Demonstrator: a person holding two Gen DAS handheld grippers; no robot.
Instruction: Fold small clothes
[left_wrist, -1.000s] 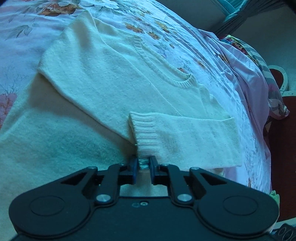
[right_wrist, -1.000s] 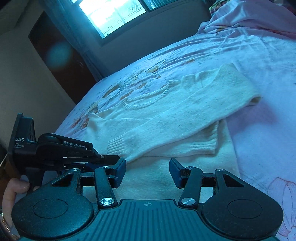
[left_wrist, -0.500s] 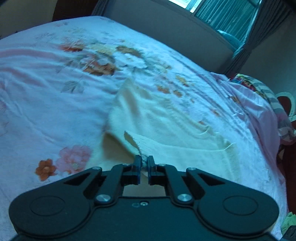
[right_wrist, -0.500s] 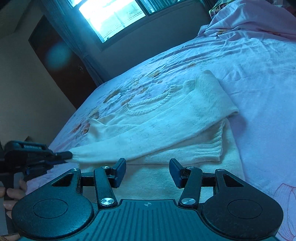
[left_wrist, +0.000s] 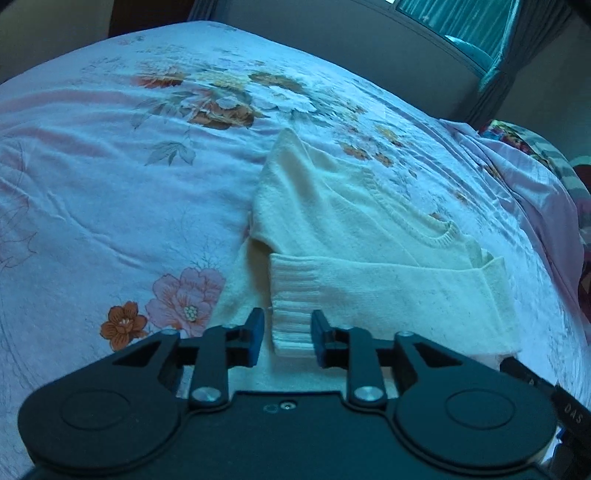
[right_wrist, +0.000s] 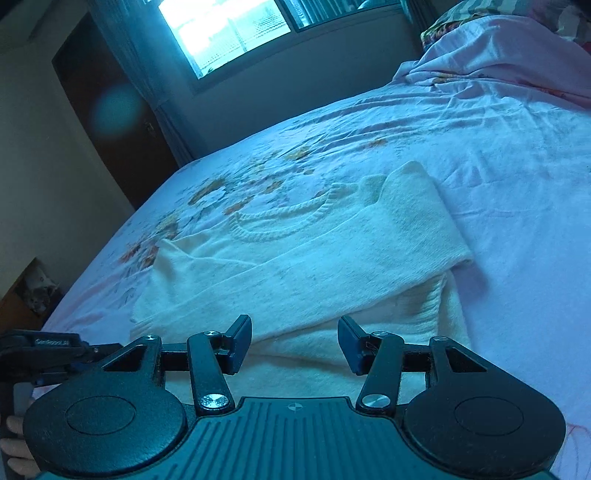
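A cream knit sweater lies on the floral bedsheet, neckline toward the far side. One sleeve is folded across the body, and its ribbed cuff lies flat between the jaws of my left gripper, which is open and off the cloth. In the right wrist view the sweater lies with its sleeves crossed over the body. My right gripper is open and empty just above the sweater's near hem. The left gripper shows at the left edge.
A crumpled pink sheet and patterned pillows lie at the head of the bed. A window and a dark door are beyond the bed. The bed's edge drops off at the right.
My left gripper carried the sleeve cuff across the sweater's body, laid it down and opened. The right gripper stayed open and nearly still.
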